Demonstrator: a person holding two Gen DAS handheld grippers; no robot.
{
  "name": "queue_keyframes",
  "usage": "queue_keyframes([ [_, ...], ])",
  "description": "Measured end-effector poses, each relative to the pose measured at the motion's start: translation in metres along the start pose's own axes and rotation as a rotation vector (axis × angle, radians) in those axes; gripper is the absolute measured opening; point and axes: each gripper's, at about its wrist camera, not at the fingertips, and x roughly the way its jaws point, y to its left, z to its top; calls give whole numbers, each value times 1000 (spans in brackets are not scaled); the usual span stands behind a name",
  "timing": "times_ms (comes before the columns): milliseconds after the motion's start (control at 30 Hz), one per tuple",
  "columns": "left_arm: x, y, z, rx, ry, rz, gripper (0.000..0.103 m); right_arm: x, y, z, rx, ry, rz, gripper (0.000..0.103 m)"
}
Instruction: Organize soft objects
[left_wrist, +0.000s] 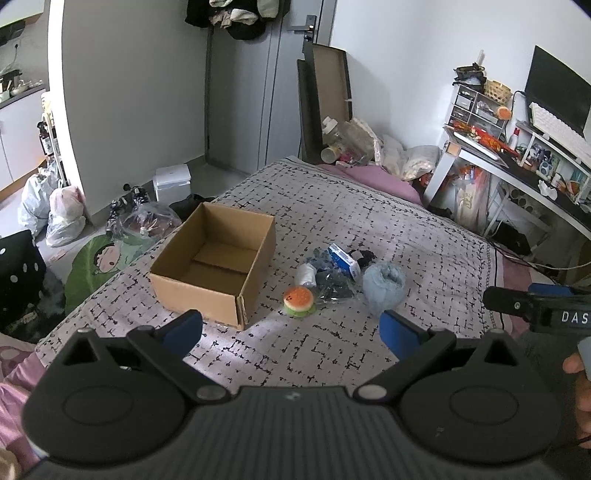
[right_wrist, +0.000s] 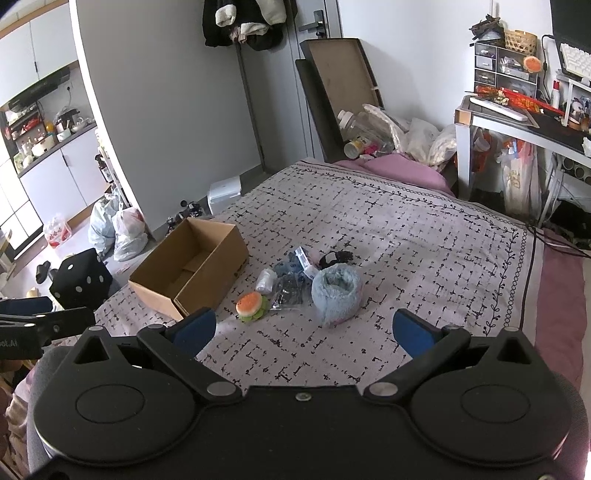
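Since nothing has been picked up yet, the step in hand looks like a first reach toward the little pile on the bed (right_wrist: 406, 236), with the open cardboard box (left_wrist: 218, 258) lying just to the left of it as the likely place to put things. Both tools are empty: the left hand-held gripper (left_wrist: 291, 330) has its blue fingers spread wide, and so does the right hand-held gripper (right_wrist: 304, 330) — each hovers near the foot of the bed, well short of the pile.

The pile is tight. A burger-shaped squishy toy (left_wrist: 298, 301) sits nearest the box, a fluffy blue bundle (right_wrist: 336, 291) lies on the right, and between them are a white roll (left_wrist: 306, 275), a clear bag of dark bits (right_wrist: 290, 291) and a small blue-and-white packet (left_wrist: 344, 260).

A good start would probably be an outer item — the burger for the left side, the blue bundle for the right — so neighbours stay put. Soft things give, so close gently around the middle, lift straight up, and lower well inside the box walls before letting go.
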Motion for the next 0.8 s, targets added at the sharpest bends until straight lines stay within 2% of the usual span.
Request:
queue_keyframes([
  [500,25,-13,3,6,33,-28,101,15,-10,5,17,43,-40,103],
  [800,52,-20,14,1,38,-41,101,36,-18,14,34,48,-30,103],
])
